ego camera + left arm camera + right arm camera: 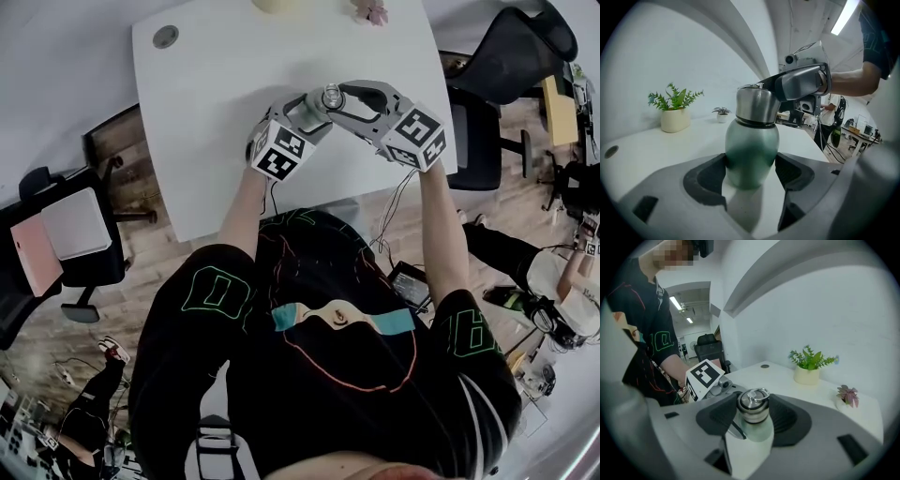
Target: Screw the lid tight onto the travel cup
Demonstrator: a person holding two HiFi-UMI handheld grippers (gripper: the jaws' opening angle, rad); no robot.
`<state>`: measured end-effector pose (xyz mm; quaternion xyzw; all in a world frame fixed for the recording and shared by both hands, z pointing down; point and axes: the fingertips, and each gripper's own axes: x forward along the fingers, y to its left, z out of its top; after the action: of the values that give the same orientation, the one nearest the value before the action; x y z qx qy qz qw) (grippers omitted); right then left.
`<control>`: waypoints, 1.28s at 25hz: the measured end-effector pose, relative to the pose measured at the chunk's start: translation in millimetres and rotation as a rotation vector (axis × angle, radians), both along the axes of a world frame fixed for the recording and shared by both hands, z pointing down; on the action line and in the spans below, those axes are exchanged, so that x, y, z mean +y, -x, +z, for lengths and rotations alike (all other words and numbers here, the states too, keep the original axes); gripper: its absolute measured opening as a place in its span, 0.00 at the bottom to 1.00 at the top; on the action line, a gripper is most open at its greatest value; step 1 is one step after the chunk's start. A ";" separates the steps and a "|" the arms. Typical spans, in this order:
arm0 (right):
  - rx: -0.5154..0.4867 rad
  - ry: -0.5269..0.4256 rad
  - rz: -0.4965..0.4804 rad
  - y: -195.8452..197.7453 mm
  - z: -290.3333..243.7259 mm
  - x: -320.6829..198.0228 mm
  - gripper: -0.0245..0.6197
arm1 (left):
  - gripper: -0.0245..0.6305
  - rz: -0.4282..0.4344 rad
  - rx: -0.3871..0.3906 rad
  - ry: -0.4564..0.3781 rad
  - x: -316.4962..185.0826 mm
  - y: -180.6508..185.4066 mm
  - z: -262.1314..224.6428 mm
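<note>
A green travel cup with a steel lid stands upright on the white table near its front edge. My left gripper is shut on the cup's round body, one pad pressed against each side. From the other side my right gripper is shut on the lid, whose ring handle sits on top between the pads. In the head view the two grippers meet at the cup. The cup's base is hidden by the left jaws.
A green plant in a cream pot and a small pink plant stand at the table's far edge. A cable grommet is at the far left corner. Black office chairs stand right and left of the table.
</note>
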<state>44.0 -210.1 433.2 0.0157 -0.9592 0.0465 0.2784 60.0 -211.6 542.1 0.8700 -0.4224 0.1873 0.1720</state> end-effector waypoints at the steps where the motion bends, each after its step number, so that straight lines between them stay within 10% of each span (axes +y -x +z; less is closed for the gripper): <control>1: -0.001 -0.005 0.017 -0.2 0.2 0.1 0.38 | 0.56 0.000 -0.001 0.000 0.0 0.2 0.4; 25: -0.064 -0.073 0.763 -3.8 0.4 -2.1 0.38 | 0.55 0.002 -0.058 -0.028 -0.4 3.9 2.4; 32: -0.043 -0.104 0.756 -5.3 3.0 1.2 0.39 | 0.55 0.001 -0.060 -0.027 1.3 3.4 2.7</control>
<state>49.3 -208.9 436.2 0.3815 -0.8925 0.0973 0.2202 56.6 -210.4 544.8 0.8665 -0.4292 0.2077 0.1476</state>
